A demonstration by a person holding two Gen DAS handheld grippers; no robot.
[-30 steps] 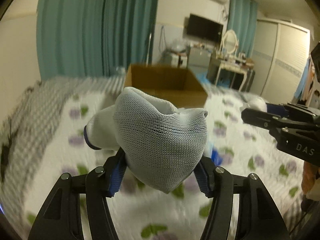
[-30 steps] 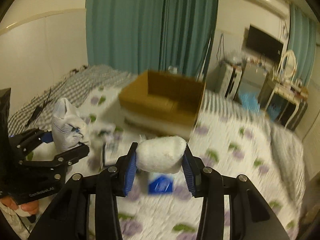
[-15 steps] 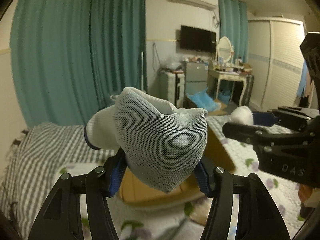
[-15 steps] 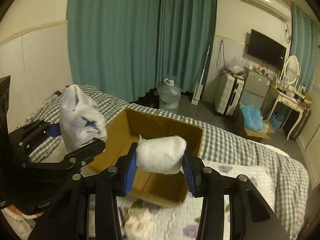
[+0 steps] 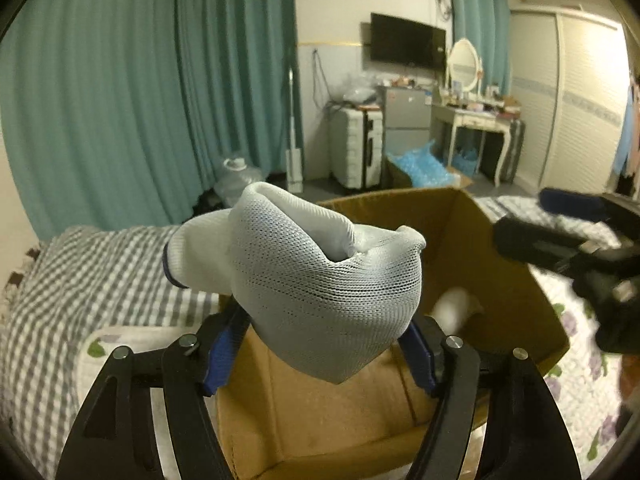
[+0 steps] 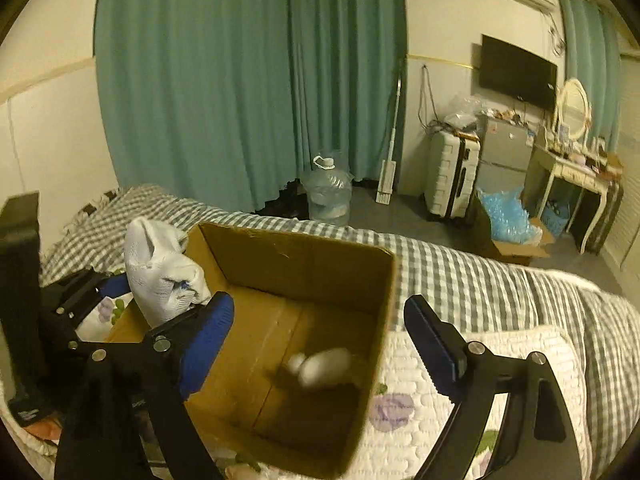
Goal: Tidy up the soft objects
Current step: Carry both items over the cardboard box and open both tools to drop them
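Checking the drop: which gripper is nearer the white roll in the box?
Right. The right gripper hangs open just above the white roll in the box; the left gripper, shut on a glove, sits at the box's opposite side.

One cardboard box (image 6: 304,276), one white fluffy ball (image 6: 326,366) inside it, one knit glove (image 5: 320,280), two claws: left claw (image 5: 320,354), right claw (image 6: 318,344).
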